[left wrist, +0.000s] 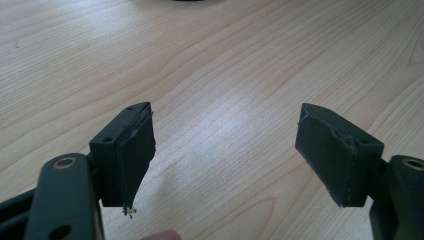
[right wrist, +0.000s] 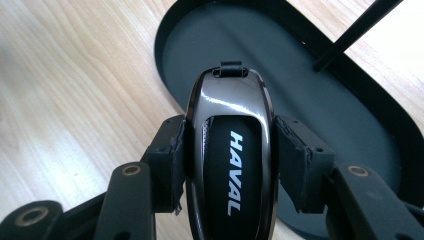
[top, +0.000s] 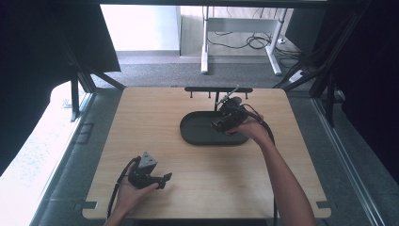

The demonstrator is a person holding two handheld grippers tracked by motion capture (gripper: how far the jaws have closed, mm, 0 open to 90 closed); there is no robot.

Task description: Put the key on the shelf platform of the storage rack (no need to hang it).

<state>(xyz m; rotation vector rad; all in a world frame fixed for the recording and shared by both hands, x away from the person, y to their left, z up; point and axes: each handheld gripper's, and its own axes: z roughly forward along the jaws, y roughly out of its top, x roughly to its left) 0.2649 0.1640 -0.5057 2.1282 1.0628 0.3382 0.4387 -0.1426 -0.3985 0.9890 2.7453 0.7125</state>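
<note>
My right gripper (right wrist: pixel 230 150) is shut on a glossy dark car key fob (right wrist: pixel 231 150) lettered HAVAL, its sides pinched between the two pads. It hangs over the near part of a black oval tray (right wrist: pixel 350 100). In the high view that right gripper (top: pixel 225 121) sits above the tray (top: pixel 197 129) at mid table, and the fob is too small to make out there. My left gripper (left wrist: pixel 225 150) stands open over bare wood, nothing between its pads. The high view puts the left gripper (top: pixel 162 180) near the table's front left.
A thin black T-shaped rack (top: pixel 218 89) rises from the tray at the table's far edge, and its post (right wrist: pixel 357 32) crosses the right gripper view. The light wooden table (top: pixel 164 113) has bare room left of the tray. Dark frame struts flank both sides.
</note>
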